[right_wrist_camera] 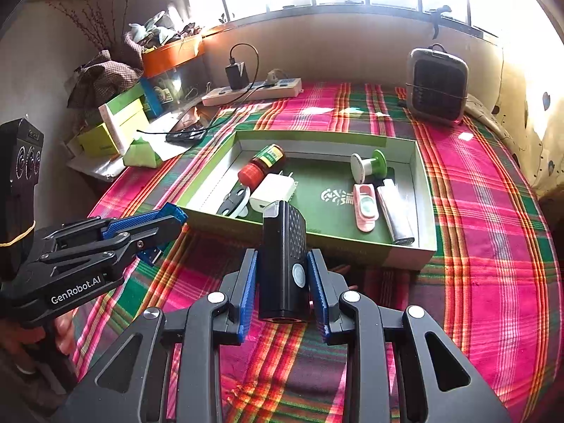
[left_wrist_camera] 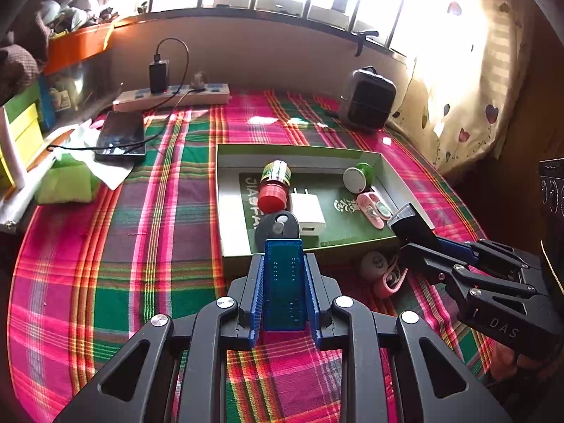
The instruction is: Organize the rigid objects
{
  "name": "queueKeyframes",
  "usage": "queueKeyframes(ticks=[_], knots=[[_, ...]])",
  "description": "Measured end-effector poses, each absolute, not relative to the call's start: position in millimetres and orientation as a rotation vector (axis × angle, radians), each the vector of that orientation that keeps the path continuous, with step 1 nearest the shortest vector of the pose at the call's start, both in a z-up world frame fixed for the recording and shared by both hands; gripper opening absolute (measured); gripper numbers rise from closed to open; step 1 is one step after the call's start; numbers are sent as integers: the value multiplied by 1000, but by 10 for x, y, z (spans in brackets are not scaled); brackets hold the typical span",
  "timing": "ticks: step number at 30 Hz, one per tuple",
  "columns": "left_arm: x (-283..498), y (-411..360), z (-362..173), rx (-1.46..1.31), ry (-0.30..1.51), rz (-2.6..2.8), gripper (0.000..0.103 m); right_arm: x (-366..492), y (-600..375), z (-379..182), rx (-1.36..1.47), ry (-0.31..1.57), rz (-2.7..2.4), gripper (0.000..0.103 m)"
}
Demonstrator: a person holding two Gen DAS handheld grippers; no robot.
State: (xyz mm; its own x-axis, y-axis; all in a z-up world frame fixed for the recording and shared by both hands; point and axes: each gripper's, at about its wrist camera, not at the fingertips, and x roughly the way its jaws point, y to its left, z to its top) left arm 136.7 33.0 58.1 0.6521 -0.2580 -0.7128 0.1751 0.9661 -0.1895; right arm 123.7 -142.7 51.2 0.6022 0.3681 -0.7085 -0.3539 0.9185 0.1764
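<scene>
Both hands carry something over the plaid cloth (left_wrist_camera: 116, 211), just short of the near wall of the green box (right_wrist_camera: 225, 151), which sits mid-frame in both views.

The left gripper (left_wrist_camera: 283, 264) is closed as far as it goes on a thin blue see-through stick (left_wrist_camera: 283, 282), seemingly a USB device, standing upright at lower centre of its own view. It looks light, stiff and smooth-sided plastic; the flat faces are the sensible place to pinch, and that is where the pads sit.

The right gripper (right_wrist_camera: 283, 275) is partly closed, its pads pressed on the sides of a black boxy torch (right_wrist_camera: 283, 261) at lower centre of its view. This looks heavier, hard-cased, with a dimpled face that should help against slipping; gripping low on the body as now leaves the top end free to tip, I'd judge.

Already lying in the box: a red-capped bottle (right_wrist_camera: 262, 165), a white charger (right_wrist_camera: 271, 190), a pink clip (right_wrist_camera: 366, 209).
</scene>
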Motion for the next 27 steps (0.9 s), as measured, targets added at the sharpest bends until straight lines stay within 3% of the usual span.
queueKeyframes(ticks=[27], knots=[[2046,302,496,-123,869,-232,21,2007,-1520,397,92,897,374,30]])
